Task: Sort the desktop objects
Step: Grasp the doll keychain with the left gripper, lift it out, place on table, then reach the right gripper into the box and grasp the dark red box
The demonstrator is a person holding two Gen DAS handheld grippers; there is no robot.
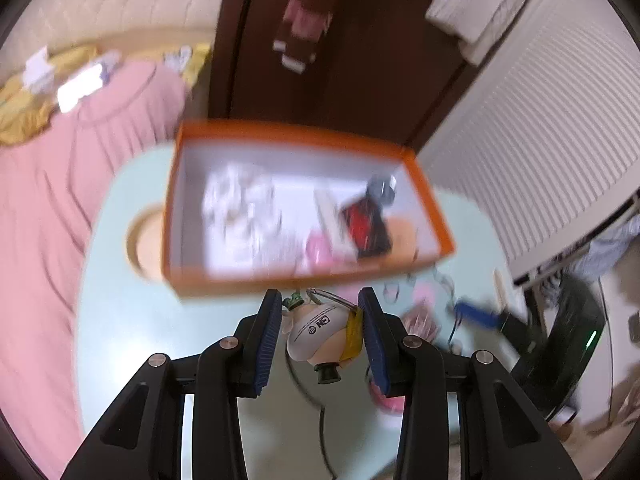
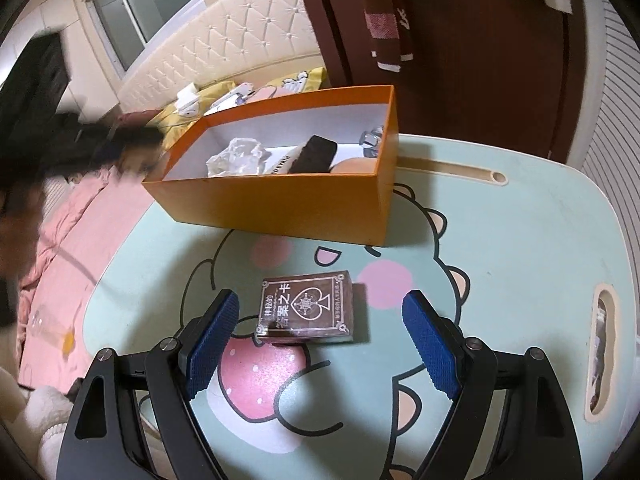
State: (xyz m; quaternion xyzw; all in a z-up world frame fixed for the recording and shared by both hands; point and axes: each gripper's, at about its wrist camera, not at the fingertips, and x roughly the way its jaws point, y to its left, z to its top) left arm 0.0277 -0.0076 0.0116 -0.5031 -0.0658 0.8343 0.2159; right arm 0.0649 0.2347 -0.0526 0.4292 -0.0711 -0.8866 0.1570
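Now the left tool (image 1: 320, 322) is clamped on a small figure (image 1: 320, 334) marked "CN", orange box (image 1: 224, 286) at twelve o'clock; right tool (image 2: 320, 334) gapes wide around a card deck (image 2: 306, 306).

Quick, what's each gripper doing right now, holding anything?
Left gripper: closed on a small toy figure keychain, near the orange box.
Right gripper: open, empty, fingers either side of the card deck.

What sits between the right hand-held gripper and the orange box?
Right wrist view: only the brown card box, flat on the table ahead of the open right hand-held gripper; bare tabletop beyond, up to the orange box.
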